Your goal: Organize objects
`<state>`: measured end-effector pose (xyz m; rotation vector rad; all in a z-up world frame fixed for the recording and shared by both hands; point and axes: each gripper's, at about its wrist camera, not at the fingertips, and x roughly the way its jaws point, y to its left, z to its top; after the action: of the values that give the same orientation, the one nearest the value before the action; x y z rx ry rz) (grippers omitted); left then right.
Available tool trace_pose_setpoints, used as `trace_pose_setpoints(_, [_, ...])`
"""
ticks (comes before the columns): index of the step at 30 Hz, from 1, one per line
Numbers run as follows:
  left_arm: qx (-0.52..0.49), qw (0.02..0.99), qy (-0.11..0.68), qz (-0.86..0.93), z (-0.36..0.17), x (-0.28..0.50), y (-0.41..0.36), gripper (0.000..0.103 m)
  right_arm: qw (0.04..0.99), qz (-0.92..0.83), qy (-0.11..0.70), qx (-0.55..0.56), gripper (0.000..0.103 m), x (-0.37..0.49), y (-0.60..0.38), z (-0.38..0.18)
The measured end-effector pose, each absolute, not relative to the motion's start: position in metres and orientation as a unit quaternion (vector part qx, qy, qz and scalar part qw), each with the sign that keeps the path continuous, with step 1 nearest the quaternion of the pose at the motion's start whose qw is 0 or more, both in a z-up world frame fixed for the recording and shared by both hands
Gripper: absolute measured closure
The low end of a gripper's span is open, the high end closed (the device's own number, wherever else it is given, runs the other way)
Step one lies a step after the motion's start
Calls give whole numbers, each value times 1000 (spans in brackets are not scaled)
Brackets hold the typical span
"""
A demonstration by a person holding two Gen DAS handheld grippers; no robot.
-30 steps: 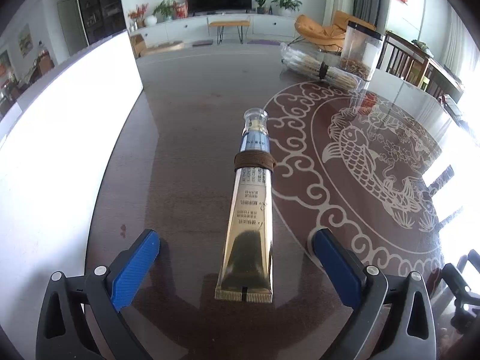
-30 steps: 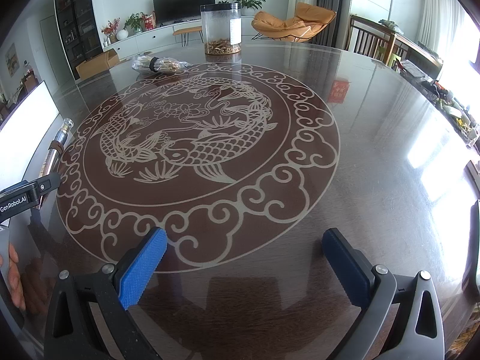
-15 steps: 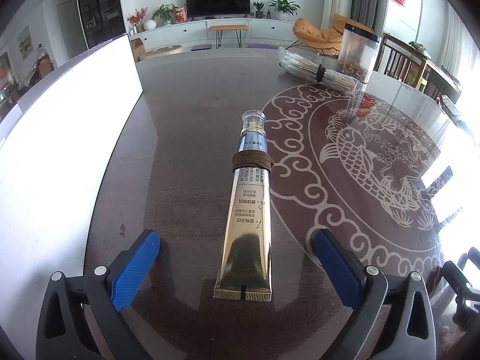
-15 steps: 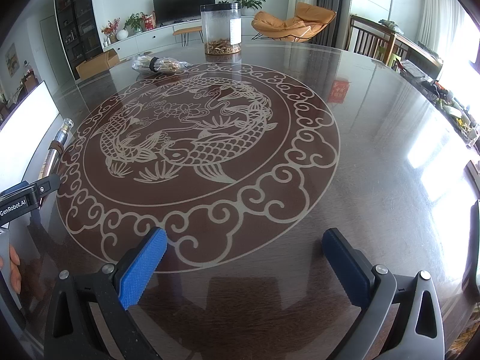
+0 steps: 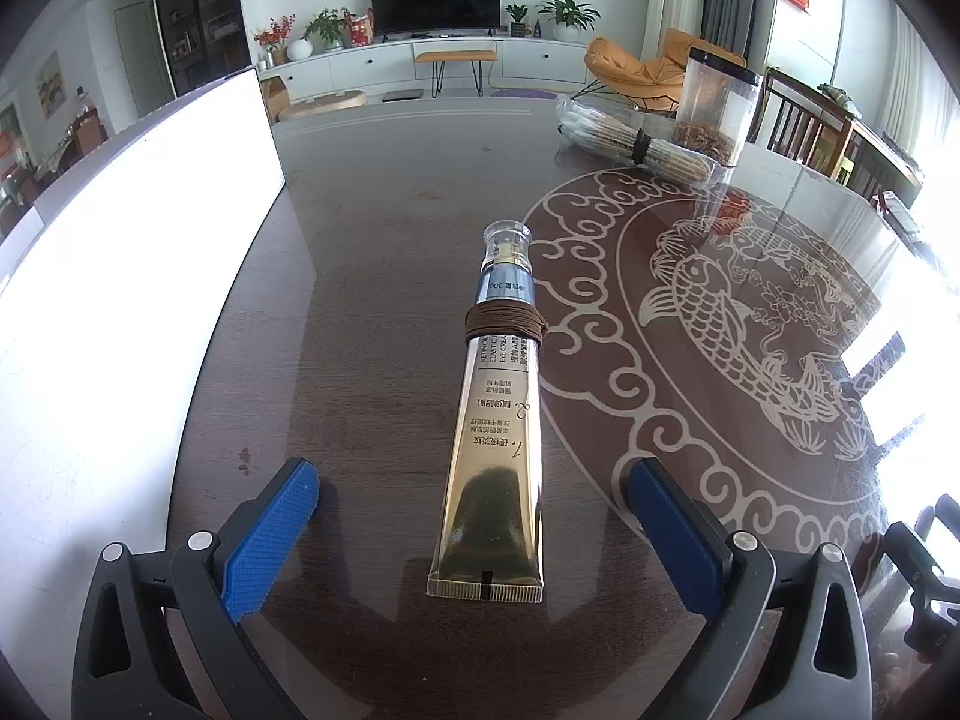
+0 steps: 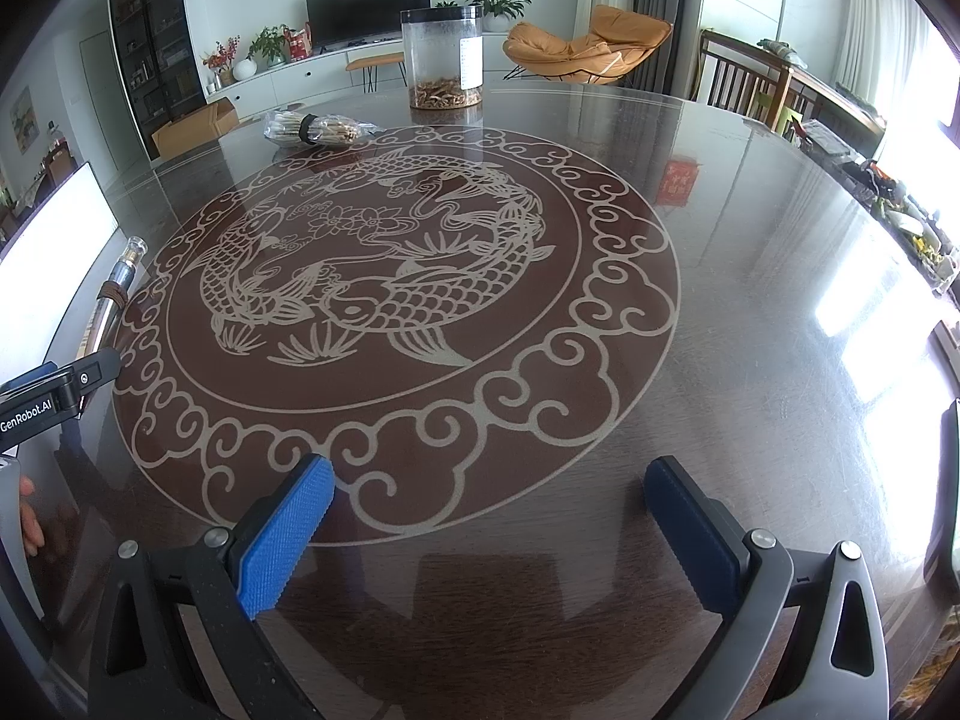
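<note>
A gold cream tube [image 5: 495, 444] with a clear cap and a brown band wound round its neck lies flat on the dark round table [image 5: 384, 252], cap pointing away. My left gripper [image 5: 474, 510] is open, its blue pads either side of the tube's crimped end and not touching it. The tube [image 6: 117, 285] also shows at the far left of the right wrist view, behind the left gripper's body [image 6: 57, 393]. My right gripper [image 6: 489, 516] is open and holds nothing above the table's front part.
A white board [image 5: 120, 276] stands along the table's left side. At the far side lie a bagged bundle of sticks [image 5: 636, 147] and a clear canister [image 5: 717, 105]. A fish pattern [image 6: 384, 276] fills the table's centre. A hand [image 6: 30, 516] shows at the left edge.
The left gripper has crept slightly forward along the tube, which lies in the same place. The right gripper has not moved.
</note>
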<state>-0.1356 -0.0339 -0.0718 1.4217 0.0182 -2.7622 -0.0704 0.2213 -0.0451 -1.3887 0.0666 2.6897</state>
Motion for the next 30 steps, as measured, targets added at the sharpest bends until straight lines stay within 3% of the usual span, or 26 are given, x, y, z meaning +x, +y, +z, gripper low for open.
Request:
trace_pose_setpoints(6, [458,17,6,-889,-72,-136,-34,0,56,887,21,-459,0,-72,220,-45])
trace_pose_setpoints(10, [458,17,6,-889,-72,-136,-34,0,-10,884,-13,-467,0,-95,210,-46])
trace_pose_setpoints(19, [458,17,6,-889,-72,-136,-34,0,-98,910,-85,-395,0,-197,173,-15])
trace_pose_setpoints(23, [458,17,6,-889,-72,-136,-34,0,-140,906,-162,-365,0,-255,140,1])
trace_pose_setpoints(30, [458,17,6,-889,-72,-136,-34,0,-205,859,-238,-404,0,-342,93,-21])
